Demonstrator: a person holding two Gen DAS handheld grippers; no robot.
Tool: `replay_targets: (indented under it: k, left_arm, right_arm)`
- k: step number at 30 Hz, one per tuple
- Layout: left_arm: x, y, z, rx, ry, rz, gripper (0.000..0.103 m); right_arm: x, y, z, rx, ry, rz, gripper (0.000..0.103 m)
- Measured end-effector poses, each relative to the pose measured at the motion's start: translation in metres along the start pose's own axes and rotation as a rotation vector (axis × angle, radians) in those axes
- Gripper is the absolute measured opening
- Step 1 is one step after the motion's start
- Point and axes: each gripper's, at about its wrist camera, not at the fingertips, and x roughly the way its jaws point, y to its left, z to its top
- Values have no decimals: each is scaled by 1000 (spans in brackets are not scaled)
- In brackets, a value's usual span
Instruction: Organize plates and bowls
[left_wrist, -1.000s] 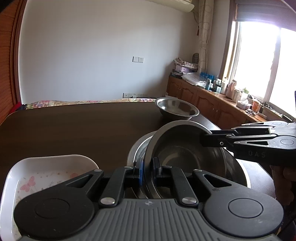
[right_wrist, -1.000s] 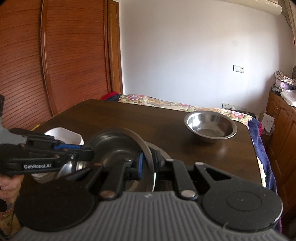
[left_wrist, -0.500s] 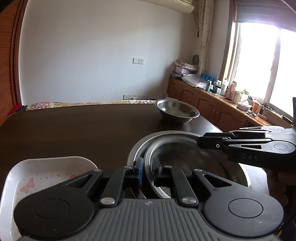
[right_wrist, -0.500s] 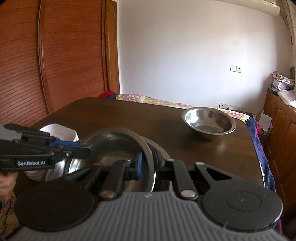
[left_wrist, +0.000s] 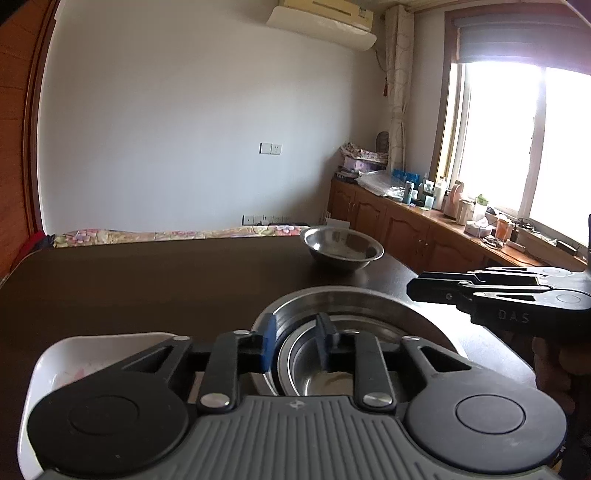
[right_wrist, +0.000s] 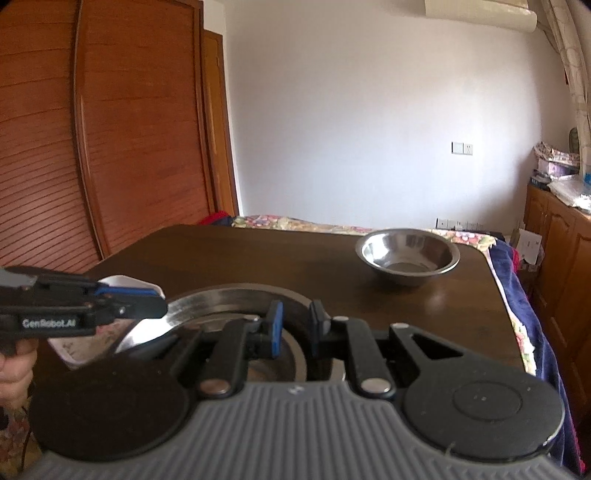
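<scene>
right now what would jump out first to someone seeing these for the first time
The nested steel bowls sit at the near edge of the dark table, with the open left gripper and open right gripper at their rim. A lone steel bowl stands near the far right corner, and a white dish lies left of the stack.

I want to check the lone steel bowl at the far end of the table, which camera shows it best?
The right wrist view: the steel bowl sits unobstructed, with its inside and rim visible. The left wrist view also shows the bowl whole, but smaller and more edge-on, so less of its inside.
</scene>
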Motion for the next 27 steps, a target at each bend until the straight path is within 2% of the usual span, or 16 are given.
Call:
replay_targets:
  k: [4,12,13,14,15,19,20,24,27]
  left_arm:
    - [-3,-4,4,20,-22,8,71]
    - [-5,-7,11,42,-48,16,82]
    - [-5,-7,12,46,-51,18,84]
    - [-6,-9,13,48,-53,19,86]
    - [-7,-10,14,50,-56,22,87]
    - [-11,-9,19,47,-84,26,103]
    - [-12,-9,21,43,-95,30,103]
    - [-15,-9,27,43,-118,31,103]
    - [-15,-9,32,55,-127,39,103]
  right_arm:
    - [-9,-1,2,-9,-24,-18,16]
    - [-18,-6,7,-37,-48,-68,17]
    - [-19,-7,8,-38,-51,-71,19]
    - [-21,-7,8,-38,-57,-75,27]
    - [-22,-8,9,-39,-64,-80,29]
    - [-26,-11,13,-45,-76,-88,32]
    - [-27,-11,14,-45,-81,-91,38]
    - [-30,-13,18,-48,-104,-116,43]
    - [-30,-14,20,-52,-118,-127,52]
